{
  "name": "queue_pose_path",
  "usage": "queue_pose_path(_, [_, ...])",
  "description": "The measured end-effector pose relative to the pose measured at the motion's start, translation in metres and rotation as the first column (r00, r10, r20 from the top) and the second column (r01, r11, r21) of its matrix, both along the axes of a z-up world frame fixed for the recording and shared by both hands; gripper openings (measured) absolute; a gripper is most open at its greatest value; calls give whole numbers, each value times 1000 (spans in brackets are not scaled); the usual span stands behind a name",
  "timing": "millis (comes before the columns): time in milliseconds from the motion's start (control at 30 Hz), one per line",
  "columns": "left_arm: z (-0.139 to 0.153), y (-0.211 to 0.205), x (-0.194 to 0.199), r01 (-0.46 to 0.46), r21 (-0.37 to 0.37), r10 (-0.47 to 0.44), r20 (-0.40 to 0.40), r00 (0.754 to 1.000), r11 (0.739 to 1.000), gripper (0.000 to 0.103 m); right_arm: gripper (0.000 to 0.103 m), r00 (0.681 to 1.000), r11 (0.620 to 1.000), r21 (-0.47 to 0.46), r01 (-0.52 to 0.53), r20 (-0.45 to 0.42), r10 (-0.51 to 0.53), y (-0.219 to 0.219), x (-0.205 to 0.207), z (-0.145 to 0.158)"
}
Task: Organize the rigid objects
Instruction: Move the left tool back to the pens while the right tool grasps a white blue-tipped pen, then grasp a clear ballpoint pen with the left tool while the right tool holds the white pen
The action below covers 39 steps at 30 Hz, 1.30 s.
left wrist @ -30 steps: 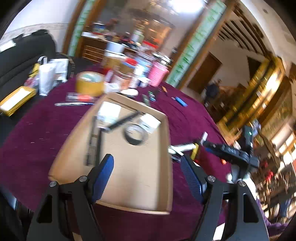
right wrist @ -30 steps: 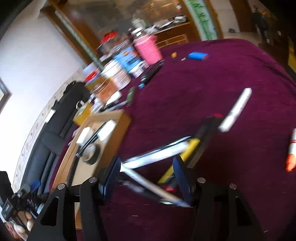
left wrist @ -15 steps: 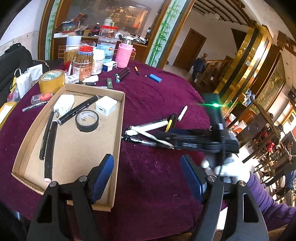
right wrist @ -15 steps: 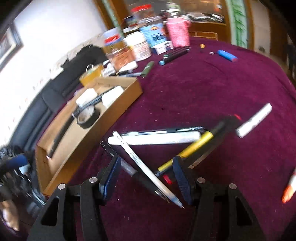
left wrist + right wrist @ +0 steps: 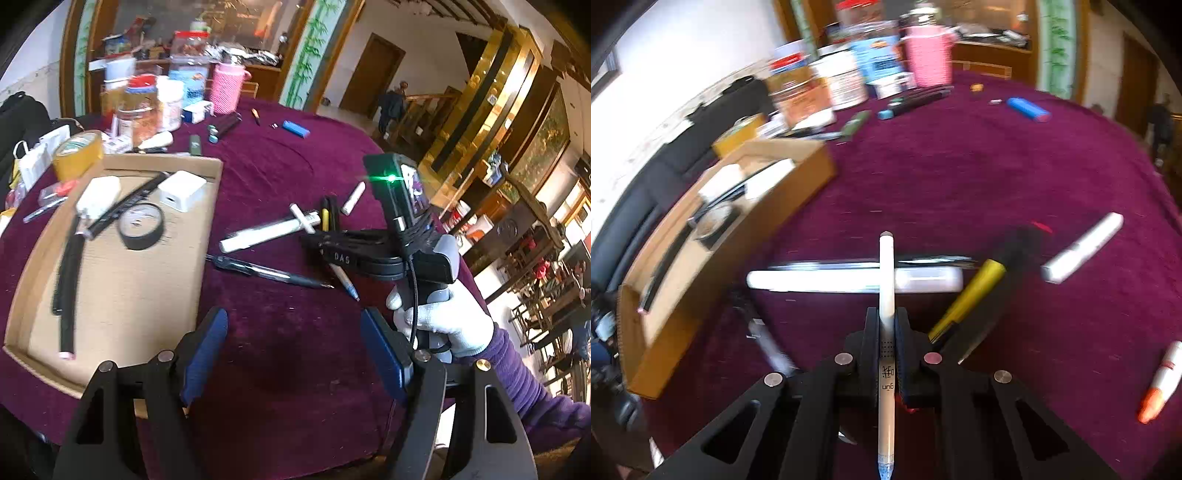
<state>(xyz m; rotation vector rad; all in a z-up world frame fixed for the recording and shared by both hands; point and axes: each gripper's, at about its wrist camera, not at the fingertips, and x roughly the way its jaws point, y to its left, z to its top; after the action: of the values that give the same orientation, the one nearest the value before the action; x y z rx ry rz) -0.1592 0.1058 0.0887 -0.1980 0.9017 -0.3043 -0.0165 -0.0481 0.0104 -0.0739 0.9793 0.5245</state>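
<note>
White pen (image 5: 887,295), slim with a blue tip at its near end, is pinched between the pads of the right gripper (image 5: 886,332), whose jaws have just been closing and now clamp its barrel. It runs from 6 o'clock to 12 o'clock in the right wrist view, its far end crossing over a thick white marker (image 5: 827,281) that lies flat on the maroon tablecloth (image 5: 960,177). At 1 o'clock from the grip lies a yellow-and-black pen (image 5: 975,291), and farther out at 2 o'clock a short white marker (image 5: 1084,248). At 4 o'clock, near the frame edge, lies an orange-tipped white marker (image 5: 1161,380).

In the left wrist view, the left gripper (image 5: 295,350) stands wide with nothing between its blue pads, above bare cloth. At 12 o'clock from it a black ballpoint (image 5: 269,272) lies on the cloth. At 2 o'clock a gloved hand (image 5: 443,321) with a purple sleeve holds the right gripper (image 5: 317,240).

At 10 o'clock sits a shallow cardboard tray (image 5: 207,221) holding a roll of black tape (image 5: 141,226), a white charger block (image 5: 181,190), another white block (image 5: 99,192) and long black pens (image 5: 70,280). Beyond it, jars, a pink cup (image 5: 226,86) and a tan tape roll (image 5: 78,154) crowd the table's far side; a blue lighter (image 5: 295,129) lies at 12 o'clock.
</note>
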Motion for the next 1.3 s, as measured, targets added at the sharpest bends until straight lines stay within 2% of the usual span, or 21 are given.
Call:
queue_pose_path(133, [-9,-25,17,46,39,-45,-3,999,998,74,8,998,991,132,26,-60,-19,-24,9,-4])
queue_pose_path(200, [-11,-43,28,120,128,-126,39,991,984,74,8,996,983,181,36,-90,-20,-31,12,-6])
queue_pose_path(233, [-14,-52,33,171,187,-184,53,982,967,74,8,995,980,194,38,-98,-20,-33,12,-6])
queue_pose_path(300, [-23,-68,45,282,310,-308,39,951,908,73,8,993,974,220,46,-115,-21,-35,13,-7])
queue_pose_path(333, [-27,-73,51,314,339,-339,18,940,887,71,8,993,973,227,48,-118,-22,-36,14,-7])
queue_pose_path(467, [-50,-75,84,425,417,-422,-105,901,803,71,8,992,971,234,51,-122,-23,-35,14,-7])
queue_pose_path(533, [-61,-75,92,457,439,-433,-159,887,774,70,8,991,969,240,54,-128,-24,-36,15,-8])
queue_pose_path(567, [-68,-75,95,476,451,-438,-193,878,755,66,8,991,968,243,55,-130,-24,-37,15,-8])
queue_pose_path(600, [-75,-77,95,501,469,-451,-224,864,727,67,8,991,967,248,57,-134,-24,-37,15,-8])
queue_pose_path(633, [-74,-79,90,513,484,-475,-211,855,709,61,8,990,966,251,58,-136,-24,-38,16,-9])
queue_pose_path(700, [-70,-79,86,528,472,-482,-225,847,706,45,8,990,965,257,60,-139,-25,-38,16,-9])
queue_pose_path(733, [-71,-78,85,564,415,-502,-258,826,714,1,8,990,964,259,61,-140,-25,-39,17,-9])
queue_pose_path(767, [-73,-76,83,588,363,-512,-289,809,723,2,8,990,963,261,62,-141,-26,-39,17,-10])
queue_pose_path(800, [-73,-74,79,581,376,-513,-272,814,722,2,8,990,963,263,63,-141,-26,-39,17,-10])
queue_pose_path(900, [-70,-68,75,544,384,-479,-257,839,746,2,8,990,960,271,64,-142,-26,-40,17,-10])
queue_pose_path(1000, [-57,-62,68,501,393,-463,-194,865,771,4,8,989,957,282,66,-144,-26,-42,17,-11])
queue_pose_path(1033, [-49,-58,68,482,387,-454,-166,875,786,18,8,989,956,285,67,-146,-26,-42,17,-11])
queue_pose_path(1067, [-43,-54,68,458,391,-438,-144,887,798,44,8,988,954,290,69,-151,-26,-43,18,-11])
queue_pose_path(1133, [-34,-50,71,411,416,-415,-86,906,811,62,8,987,952,298,73,-157,-27,-44,19,-12])
queue_pose_path(1233, [-34,-57,83,430,429,-443,-77,893,794,62,8,986,945,317,78,-168,-25,-47,20,-13])
queue_pose_path(1300, [-48,-66,96,478,453,-474,-131,871,753,62,8,984,938,336,82,-177,-22,-50,21,-15])
